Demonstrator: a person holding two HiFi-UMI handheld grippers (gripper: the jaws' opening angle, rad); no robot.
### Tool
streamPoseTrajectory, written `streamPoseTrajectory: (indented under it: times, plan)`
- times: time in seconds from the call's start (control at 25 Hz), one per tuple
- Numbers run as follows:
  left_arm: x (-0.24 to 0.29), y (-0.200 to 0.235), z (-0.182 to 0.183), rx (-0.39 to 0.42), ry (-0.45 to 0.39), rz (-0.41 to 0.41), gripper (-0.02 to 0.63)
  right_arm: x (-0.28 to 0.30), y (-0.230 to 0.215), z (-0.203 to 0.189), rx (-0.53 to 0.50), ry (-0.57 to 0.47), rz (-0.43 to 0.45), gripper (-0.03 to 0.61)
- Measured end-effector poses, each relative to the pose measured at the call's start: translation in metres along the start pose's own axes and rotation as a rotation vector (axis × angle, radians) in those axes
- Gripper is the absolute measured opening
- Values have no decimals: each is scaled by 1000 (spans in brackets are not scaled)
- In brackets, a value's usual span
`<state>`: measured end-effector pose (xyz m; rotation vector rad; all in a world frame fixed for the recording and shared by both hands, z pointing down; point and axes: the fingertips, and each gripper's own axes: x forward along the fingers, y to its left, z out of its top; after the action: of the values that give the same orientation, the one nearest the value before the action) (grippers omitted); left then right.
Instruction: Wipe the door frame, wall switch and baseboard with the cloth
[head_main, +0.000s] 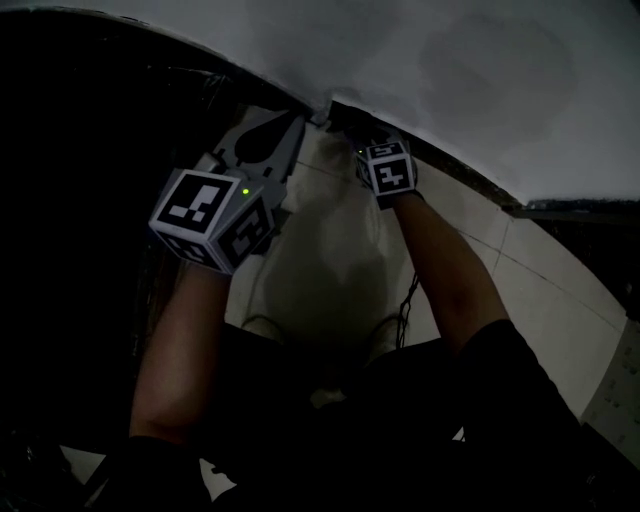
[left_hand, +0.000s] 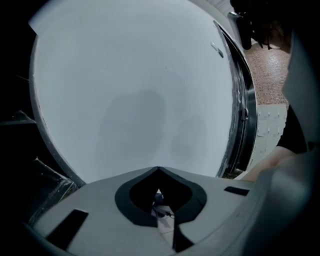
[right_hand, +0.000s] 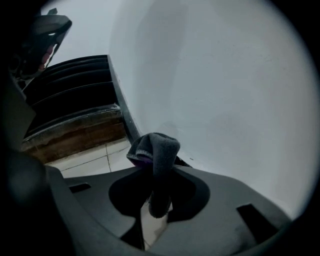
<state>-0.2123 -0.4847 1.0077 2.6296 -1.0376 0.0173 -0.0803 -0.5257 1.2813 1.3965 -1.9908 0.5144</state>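
my right tool (right_hand: 159, 175) is clenched on the grey cloth (right_hand: 156, 149), held at the foot of the white wall (right_hand: 225, 90) by the edge of the tiled floor (right_hand: 90, 157); my left tool (left_hand: 159, 169) is clenched, empty.

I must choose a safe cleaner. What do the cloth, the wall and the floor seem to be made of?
The cloth, clamped in the right gripper, looks like soft fleece or knit fabric: dark grey, fuzzy, folded. The wall seems painted plaster: smooth, matt white. The floor is likely ceramic tile: pale, with grout lines.
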Motion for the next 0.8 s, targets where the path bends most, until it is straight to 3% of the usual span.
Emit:
streamPoseTrajectory:
  times: [0.32, 0.8]
  plan:
    - [1, 2, -4, -25, 2, -6, -8, 9, -24, -16, 120, 30, -75, 74]
    - [4, -3, -7, -13, 24, -42, -8, -17, -52, -41, 92, 49, -143, 74]
